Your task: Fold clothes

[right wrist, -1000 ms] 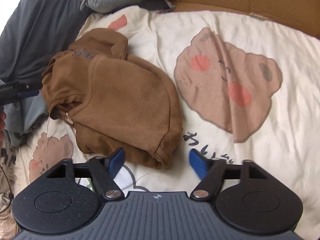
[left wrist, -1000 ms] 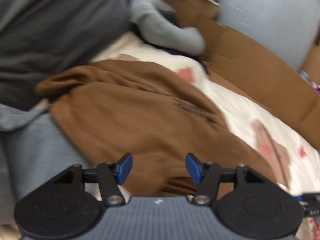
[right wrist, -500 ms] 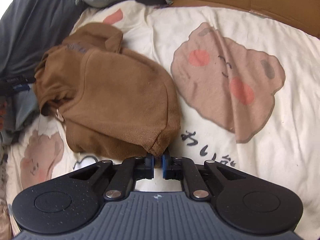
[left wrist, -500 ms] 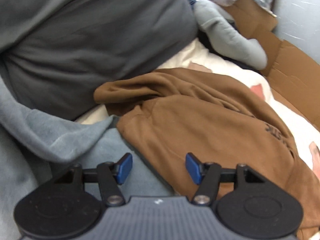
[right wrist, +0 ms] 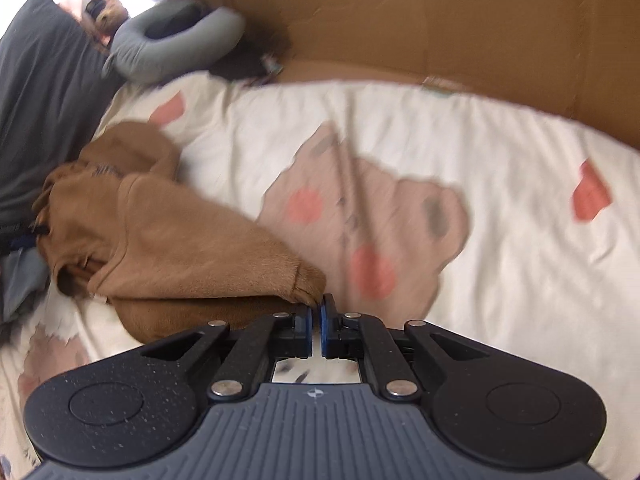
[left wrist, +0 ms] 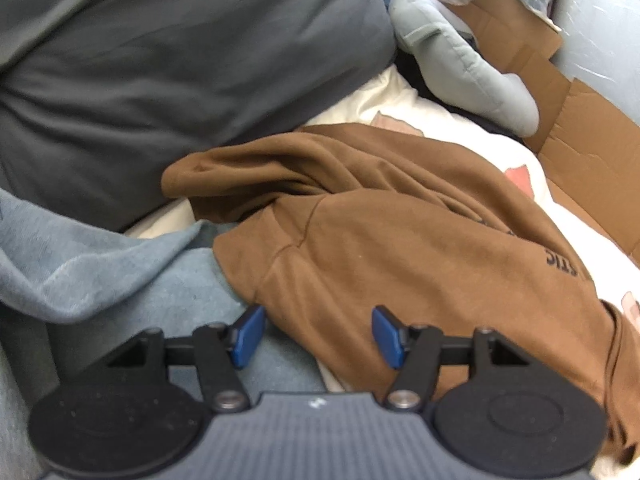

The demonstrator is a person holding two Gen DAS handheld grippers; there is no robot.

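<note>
My right tool (right wrist: 316,314) is pinching the cuff of the brown sweatshirt (right wrist: 168,240), which lies bunched on the bed sheet (right wrist: 500,208) ahead and to its left. My left tool (left wrist: 316,334) is spread wide, its fingers straddling the sweatshirt's near edge above grey fabric (left wrist: 100,264). I judge I should pull the sleeve out gently, low and straight, and pin the body with the left

fuzzy matt brown fleece sweatshirt (left wrist: 420,240), smooth cream printed cotton sheet (right wrist: 500,184), raw matt cardboard (right wrist: 440,20), soft grey-blue knit cloth (left wrist: 120,280), grippers in speckled matt black plastic (shiny little metal rivets), blue rubbery-looking pads (left wrist: 248,334)
</note>
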